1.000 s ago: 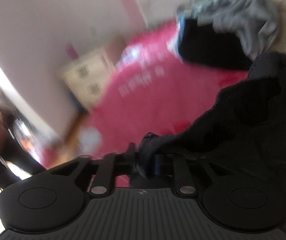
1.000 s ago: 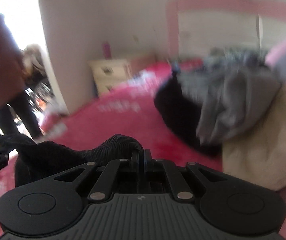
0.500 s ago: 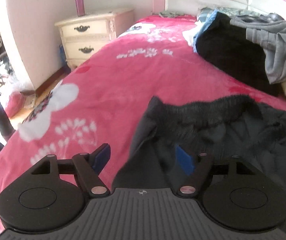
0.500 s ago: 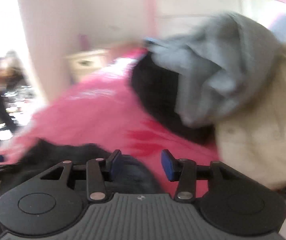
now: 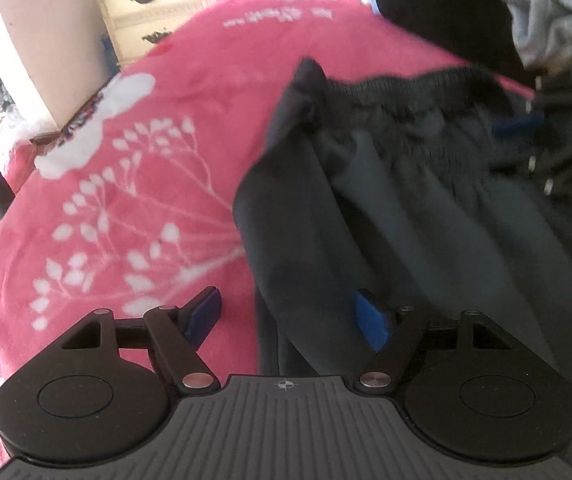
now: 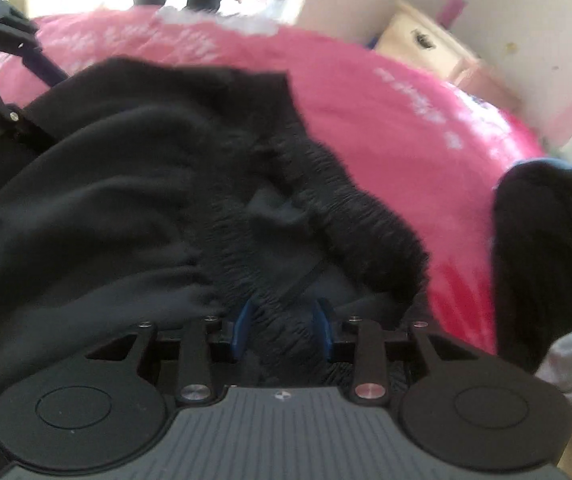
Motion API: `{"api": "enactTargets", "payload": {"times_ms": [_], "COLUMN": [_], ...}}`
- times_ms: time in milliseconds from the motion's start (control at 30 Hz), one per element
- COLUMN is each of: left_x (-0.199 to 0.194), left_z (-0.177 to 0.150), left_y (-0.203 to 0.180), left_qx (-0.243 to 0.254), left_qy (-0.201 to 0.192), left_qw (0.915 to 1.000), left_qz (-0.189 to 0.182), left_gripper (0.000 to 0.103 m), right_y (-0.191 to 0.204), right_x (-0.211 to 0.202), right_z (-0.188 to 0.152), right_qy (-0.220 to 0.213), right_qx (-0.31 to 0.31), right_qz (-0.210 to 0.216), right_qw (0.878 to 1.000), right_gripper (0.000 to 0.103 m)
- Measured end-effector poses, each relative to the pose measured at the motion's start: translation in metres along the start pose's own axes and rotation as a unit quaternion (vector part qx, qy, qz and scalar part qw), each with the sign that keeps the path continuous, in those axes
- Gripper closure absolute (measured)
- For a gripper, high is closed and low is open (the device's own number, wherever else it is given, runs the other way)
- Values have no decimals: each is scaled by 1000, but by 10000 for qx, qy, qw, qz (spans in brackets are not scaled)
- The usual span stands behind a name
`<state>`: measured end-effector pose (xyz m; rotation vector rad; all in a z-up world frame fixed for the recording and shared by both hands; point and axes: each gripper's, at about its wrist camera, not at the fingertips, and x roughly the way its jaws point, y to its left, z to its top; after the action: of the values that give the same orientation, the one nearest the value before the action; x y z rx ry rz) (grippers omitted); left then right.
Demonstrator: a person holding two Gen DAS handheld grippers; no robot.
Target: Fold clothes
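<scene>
Here, the dark grey-black pair of soft trousers with a ribbed elastic waistband [image 5: 426, 184] is lying rumpled on the pink floral bedspread [image 5: 133, 184], waistband toward the far side. The left gripper [image 5: 290, 316] is standing wide, straddling the trousers' left edge, gripping nothing. The right gripper [image 6: 281, 328] is sitting partly spread with the ribbed waistband [image 6: 350, 216] bunched between its blue pads; whether it is pinching is unclear. The risk: a grip taking only one layer, dragging the fabric crooked. The heap of black and grey clothes [image 5: 486, 28] is lying close at the far right and could be snagging too.
</scene>
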<state>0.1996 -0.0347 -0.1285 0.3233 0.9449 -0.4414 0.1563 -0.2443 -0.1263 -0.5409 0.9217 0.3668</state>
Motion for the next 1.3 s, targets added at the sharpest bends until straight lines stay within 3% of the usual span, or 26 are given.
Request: {"api": "enactTargets", "payload": {"times_ms": [100,167,233,300,333,367,433,633,733,767,833,867,900,967,1033,1067,1167,1300], "left_x": [1,2,1,1,1,1,1,1,1,1,1,1,1,1,2,2,2,1], "left_z": [-5,-8,-9,-9,-8,-8,-8,-7,-6,-6,-6,-6,-6,-6,-6,-6,-5,-5], "left_y": [-7,-11,-16,-18,-19,-20,-22,-27,-30,-31,-32,-32,-32,-33,-33,-34,-35,-36], "left_qx": [186,310,456,480,492,503,527,598,633,644,662,670,679,696,713,721,747,773], "left_qy": [-23,-39,-91,-89,-88,-87,-84,-78,-75,-74,-70,-69,-67,-64,-61,-59,-54,-50], "left_qw": [9998,9994,9987,9985,9985,9984,9982,9975,9971,9970,9967,9966,9965,9962,9960,9958,9954,9948], "left_qz": [80,134,200,229,244,258,287,374,417,432,460,474,488,515,543,557,599,660], "left_gripper": [32,44,61,69,70,70,70,59,59,59,59,59,59,58,58,58,57,55], "right_y": [-7,-13,-10,-6,-4,-4,-4,-20,-34,-33,-29,-25,-20,-13,-14,-18,-20,-8], "right_x": [-4,0,8,11,11,9,1,-21,-24,-22,-16,-13,-11,-2,6,8,5,-7], "right_z": [2,6,7,5,4,4,3,-6,-5,-4,-3,-4,-5,-9,-12,-13,-11,-9], "right_qy": [-80,-139,8,58,69,87,93,-223,-313,-323,-283,-295,-321,-131,57,107,188,21], "right_qx": [241,464,313,98,1,-39,-78,59,490,476,324,157,-50,-424,-411,-264,-148,-533], "right_qz": [149,346,285,225,204,150,25,-633,-206,-95,116,220,324,425,501,621,562,-8], "right_qw": [9996,9982,9991,9997,9998,9998,9999,9977,9981,9983,9990,9992,9989,9981,9979,9977,9981,9986], "right_gripper": [65,65,65,68,74,94,103,103,102,99,74,48,36,35,37,45,89,93]}}
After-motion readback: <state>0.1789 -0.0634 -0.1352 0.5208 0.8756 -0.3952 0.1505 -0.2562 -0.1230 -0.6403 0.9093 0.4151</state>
